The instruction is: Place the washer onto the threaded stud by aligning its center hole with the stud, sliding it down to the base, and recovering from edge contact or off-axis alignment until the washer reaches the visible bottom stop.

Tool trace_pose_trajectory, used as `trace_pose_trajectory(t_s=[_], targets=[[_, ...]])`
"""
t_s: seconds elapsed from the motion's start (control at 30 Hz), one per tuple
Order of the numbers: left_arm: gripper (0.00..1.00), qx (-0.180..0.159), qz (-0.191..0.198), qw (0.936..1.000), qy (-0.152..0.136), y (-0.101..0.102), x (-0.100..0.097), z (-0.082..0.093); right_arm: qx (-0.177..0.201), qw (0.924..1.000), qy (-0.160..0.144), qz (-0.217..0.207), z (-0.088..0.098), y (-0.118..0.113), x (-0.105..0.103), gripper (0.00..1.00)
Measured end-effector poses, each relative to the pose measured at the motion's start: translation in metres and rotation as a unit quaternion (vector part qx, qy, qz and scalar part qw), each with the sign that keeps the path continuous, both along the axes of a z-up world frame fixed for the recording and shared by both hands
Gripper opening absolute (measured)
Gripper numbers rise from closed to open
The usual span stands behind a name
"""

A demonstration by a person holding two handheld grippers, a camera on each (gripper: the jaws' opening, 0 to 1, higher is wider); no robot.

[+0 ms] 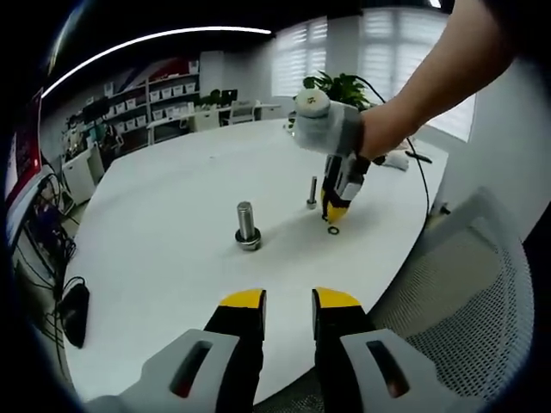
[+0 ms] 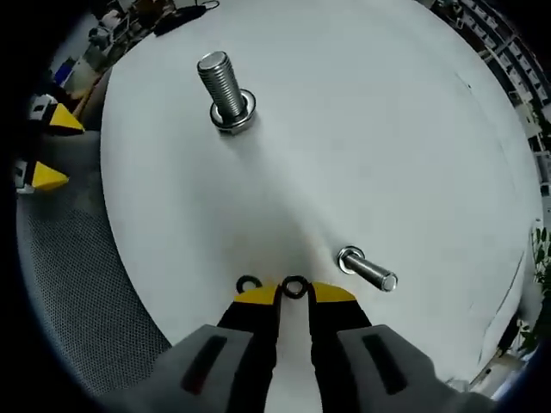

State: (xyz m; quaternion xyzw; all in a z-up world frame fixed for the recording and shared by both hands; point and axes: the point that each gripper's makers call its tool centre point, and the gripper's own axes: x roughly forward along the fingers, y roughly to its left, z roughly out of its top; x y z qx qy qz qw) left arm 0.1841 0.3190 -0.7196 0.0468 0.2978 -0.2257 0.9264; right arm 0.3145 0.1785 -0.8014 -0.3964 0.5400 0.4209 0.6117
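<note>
Yellow tips of the right gripper (image 2: 294, 294) stand close together on the white table (image 2: 405, 138), and a small dark washer (image 2: 294, 287) sits right at them. Whether the jaws already pinch it or only touch its rim, the pictures do not let one tell. A second dark ring (image 2: 248, 283) lies just beside the left tip. In the left gripper view this tool (image 1: 334, 209) points steeply down at the table, held by a person's hand (image 1: 331, 127), with one ring (image 1: 333, 230) on the surface at its tip.

The step in hand seems to be the pick-up. To do it well, the jaws should take the washer by its edge and leave the center hole free. The ring is thin and flat, so it may slip away.

A slim stud (image 2: 368, 268) stands near, to the right. A thicker stud (image 2: 225, 90), with a ring already at its base, stands well apart.

The left gripper (image 1: 288, 301) hangs over the table edge, jaws parted and holding nothing.
</note>
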Motion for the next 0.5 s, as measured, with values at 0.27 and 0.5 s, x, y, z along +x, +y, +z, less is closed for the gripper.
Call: trace_pose_trajectory(t_s=[0.27, 0.5], targets=[[0.19, -0.002, -0.005, 1.0000, -0.005, -0.0020, -0.0006, 0.0013, 0.012, 0.9998, -0.013, -0.014, 0.0018, 0.0007, -0.0012, 0.14], [0.19, 0.002, -0.008, 1.0000, 0.000, -0.0027, -0.0006, -0.0005, 0.044, 0.9978, -0.027, -0.042, 0.0010, -0.0027, 0.0001, 0.14]])
